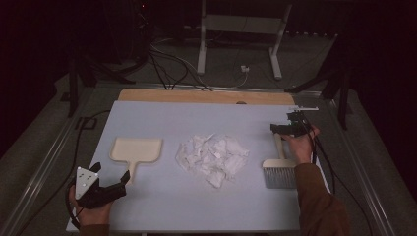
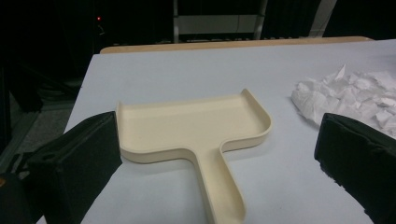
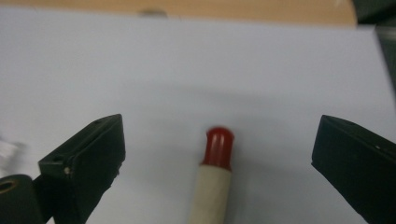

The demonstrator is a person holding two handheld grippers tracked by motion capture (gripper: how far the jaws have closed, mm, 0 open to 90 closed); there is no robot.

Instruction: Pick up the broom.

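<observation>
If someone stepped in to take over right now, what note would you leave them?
Left gripper: open, at the dustpan handle's end, not gripping.
Right gripper: open, fingers either side of the brush handle's red tip, not yet holding it.
Torn paper pile lies mid-table between dustpan and brush.
Done: nothing swept or picked up.
Left: probably grasp both tools, sweep the paper into the dustpan.

Left hand-held gripper [image 1: 124, 181] agape; right [image 1: 276, 129] agape.
</observation>
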